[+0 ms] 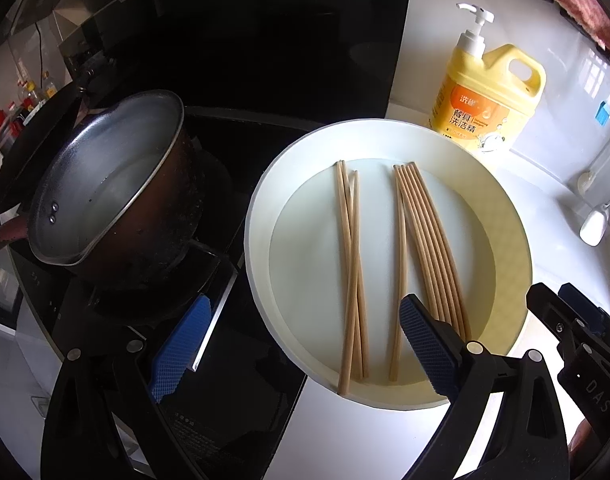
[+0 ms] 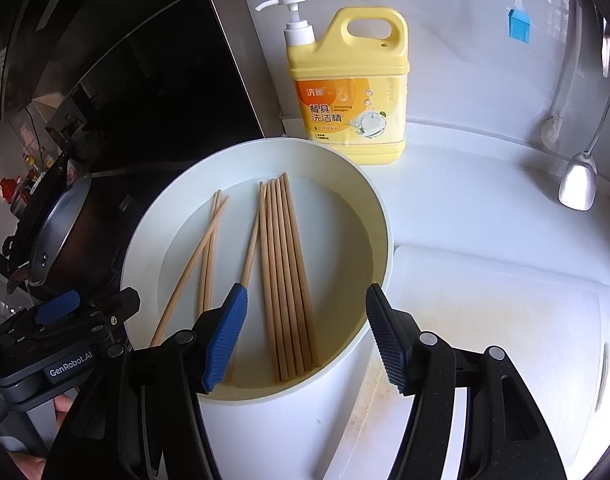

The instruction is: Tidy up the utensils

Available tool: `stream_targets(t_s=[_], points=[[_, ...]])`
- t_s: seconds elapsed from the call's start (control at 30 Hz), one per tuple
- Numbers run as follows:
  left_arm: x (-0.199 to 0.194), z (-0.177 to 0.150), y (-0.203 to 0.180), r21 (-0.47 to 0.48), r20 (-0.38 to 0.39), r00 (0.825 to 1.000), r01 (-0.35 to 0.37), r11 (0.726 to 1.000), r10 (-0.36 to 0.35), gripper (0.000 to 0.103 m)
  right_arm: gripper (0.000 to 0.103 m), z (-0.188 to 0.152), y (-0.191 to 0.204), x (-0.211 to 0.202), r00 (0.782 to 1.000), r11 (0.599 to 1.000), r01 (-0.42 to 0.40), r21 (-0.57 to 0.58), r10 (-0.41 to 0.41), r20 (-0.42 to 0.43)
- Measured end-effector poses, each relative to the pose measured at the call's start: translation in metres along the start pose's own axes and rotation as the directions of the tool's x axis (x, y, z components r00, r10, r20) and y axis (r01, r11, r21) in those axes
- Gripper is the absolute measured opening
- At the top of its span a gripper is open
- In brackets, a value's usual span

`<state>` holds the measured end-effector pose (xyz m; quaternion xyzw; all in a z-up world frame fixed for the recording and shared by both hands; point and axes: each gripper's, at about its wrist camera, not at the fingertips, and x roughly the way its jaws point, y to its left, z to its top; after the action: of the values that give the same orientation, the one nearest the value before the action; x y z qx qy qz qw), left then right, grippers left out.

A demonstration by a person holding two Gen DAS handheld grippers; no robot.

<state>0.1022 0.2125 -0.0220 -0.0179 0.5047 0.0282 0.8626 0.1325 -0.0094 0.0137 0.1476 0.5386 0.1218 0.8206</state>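
Note:
A white round plate [image 1: 257, 216] [image 2: 141, 264] sits on the counter beside the stove. Wooden chopsticks lie on it in two groups. Three crossed ones [image 1: 351, 272] [image 2: 207, 256] lie on the left. A neat bundle of several [image 1: 429, 248] [image 2: 285, 272] lies on the right, with one stick [image 2: 251, 248] angled away from it. My left gripper [image 1: 303, 346] stands wide open above the plate's near-left rim, over the crossed sticks. My right gripper [image 2: 305, 338] is open over the near ends of the bundle, its pads clear of the sticks.
A dark pot [image 1: 105, 184] holding water stands on the black stove [image 1: 233, 360] at the left. A yellow dish soap bottle [image 2: 353, 92] stands behind the plate. A white cutting board [image 2: 505, 320] lies to the right. A metal ladle [image 2: 579, 184] and a blue brush [image 2: 519, 24] hang on the wall.

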Motion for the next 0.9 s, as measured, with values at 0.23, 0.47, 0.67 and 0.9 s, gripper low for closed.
stream_targets(t_s=[0.23, 0.47, 0.67, 0.9], points=[[-0.0029, 0.0005, 0.0015, -0.015, 0.007, 1.0, -0.007, 1.0, 0.007, 0.094, 0.059, -0.001, -0.0005, -0.0012, 1.0, 1.0, 0.004, 0.003, -0.004, 0.0], [-0.005, 0.0012, 0.0031, -0.024, 0.008, 1.0, -0.019, 1.0, 0.02, 0.094, 0.059, -0.0009, 0.0008, -0.0008, 1.0, 1.0, -0.002, -0.002, 0.002, -0.002], [-0.0074, 0.0001, 0.0031, -0.03, 0.012, 1.0, -0.013, 0.999, 0.013, 0.094, 0.059, -0.001, 0.0016, -0.0014, 1.0, 1.0, -0.001, -0.002, 0.001, 0.0], [-0.0095, -0.0027, -0.0013, -0.026, 0.014, 1.0, -0.018, 1.0, 0.018, 0.094, 0.059, -0.001, 0.0008, -0.0012, 1.0, 1.0, -0.002, -0.004, 0.002, -0.001]])
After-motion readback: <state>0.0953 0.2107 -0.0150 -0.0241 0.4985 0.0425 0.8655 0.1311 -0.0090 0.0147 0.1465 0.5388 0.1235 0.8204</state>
